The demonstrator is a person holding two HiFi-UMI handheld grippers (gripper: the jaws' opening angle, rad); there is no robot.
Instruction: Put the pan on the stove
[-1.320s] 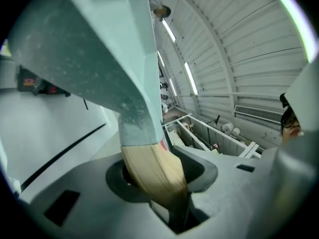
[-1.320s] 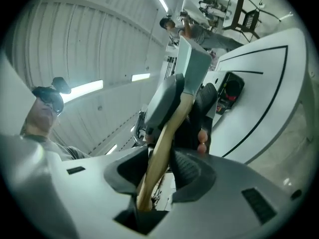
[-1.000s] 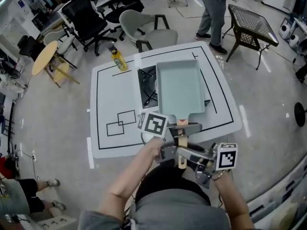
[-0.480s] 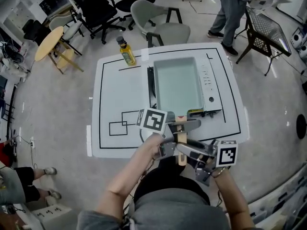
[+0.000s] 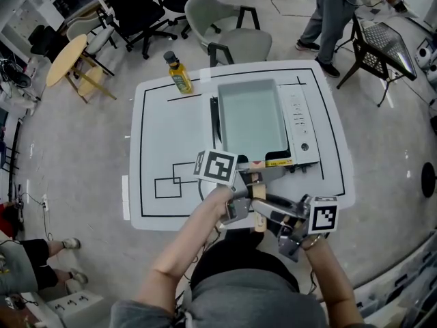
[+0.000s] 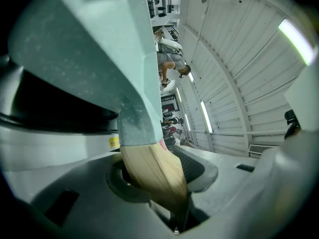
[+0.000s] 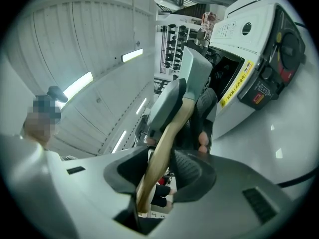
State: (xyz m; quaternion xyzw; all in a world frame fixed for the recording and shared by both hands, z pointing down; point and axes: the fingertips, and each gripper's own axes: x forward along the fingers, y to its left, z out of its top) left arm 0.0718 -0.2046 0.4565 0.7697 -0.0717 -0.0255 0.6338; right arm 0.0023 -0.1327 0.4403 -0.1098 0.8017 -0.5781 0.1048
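Note:
A pale green rectangular pan [image 5: 252,118] lies over the white portable stove [image 5: 301,125] on the table and hides its burner. The pan's wooden handle [image 5: 258,198] points back toward me. My left gripper [image 5: 250,185] is shut on the handle close to the pan. My right gripper [image 5: 265,215] is shut on the handle's near end. In the left gripper view the handle [image 6: 152,173] runs between the jaws up to the pan [image 6: 89,49]. In the right gripper view the handle [image 7: 159,158] crosses between the jaws, with the stove [image 7: 259,49] at the right.
A yellow bottle [image 5: 179,74] stands at the back left of the white table [image 5: 171,135], which has black lines on it. Chairs [image 5: 225,19], a round wooden table [image 5: 65,60] and a wire table [image 5: 382,46] surround it. A person [image 5: 334,12] stands beyond.
Both grippers moved with the pan. It shifted left across the stove, so it now covers the burner grate, and the control panel shows at its right.

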